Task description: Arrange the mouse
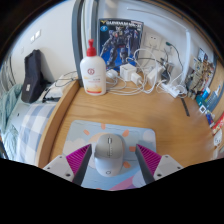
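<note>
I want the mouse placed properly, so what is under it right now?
The mouse lies on a mouse mat on the wooden desk, between the open claw fingers. The mat's print directly beneath it is covered.

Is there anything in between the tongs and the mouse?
No. The grey mouse sits on the mouse pad right between the open tongs, with a small gap on each side. The white bottle and cables lie far beyond it.
</note>
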A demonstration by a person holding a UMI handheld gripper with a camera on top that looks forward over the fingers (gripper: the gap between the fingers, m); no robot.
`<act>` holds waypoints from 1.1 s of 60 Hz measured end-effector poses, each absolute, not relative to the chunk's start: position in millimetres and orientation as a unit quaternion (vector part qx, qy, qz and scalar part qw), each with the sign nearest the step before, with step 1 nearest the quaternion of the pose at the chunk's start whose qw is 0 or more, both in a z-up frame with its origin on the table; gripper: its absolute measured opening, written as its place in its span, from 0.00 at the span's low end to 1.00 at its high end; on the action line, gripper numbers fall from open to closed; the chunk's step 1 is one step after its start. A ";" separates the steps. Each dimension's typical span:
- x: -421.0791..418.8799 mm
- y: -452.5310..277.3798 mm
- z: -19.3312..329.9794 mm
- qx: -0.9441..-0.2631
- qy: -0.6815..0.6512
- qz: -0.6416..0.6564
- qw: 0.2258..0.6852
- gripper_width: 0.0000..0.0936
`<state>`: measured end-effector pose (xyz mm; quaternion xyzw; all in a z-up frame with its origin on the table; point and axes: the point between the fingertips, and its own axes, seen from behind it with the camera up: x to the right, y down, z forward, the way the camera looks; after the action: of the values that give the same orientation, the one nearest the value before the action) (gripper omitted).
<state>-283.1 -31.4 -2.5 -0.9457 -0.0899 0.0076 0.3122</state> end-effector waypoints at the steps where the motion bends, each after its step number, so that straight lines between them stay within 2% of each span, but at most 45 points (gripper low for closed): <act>1: -282.6 -30.6 3.3 -0.946 -0.087 0.009 0.313 0.92; 6: -280.1 -23.6 45.7 -0.941 -0.071 0.022 0.330 0.92; 18: -273.0 -13.3 171.4 -0.917 -0.054 0.056 0.392 0.91; 25: -260.0 -16.9 227.4 -0.908 -0.025 0.067 0.413 0.90; 32: -238.1 -21.6 269.1 -0.895 -0.018 0.043 0.444 0.91; 46: -221.9 -38.3 299.6 -0.883 -0.021 0.024 0.468 0.90; 66: -231.7 -60.0 277.4 -0.894 -0.010 0.039 0.446 0.90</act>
<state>-231.7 -60.0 277.4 -0.8940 -0.0102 0.0388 0.4463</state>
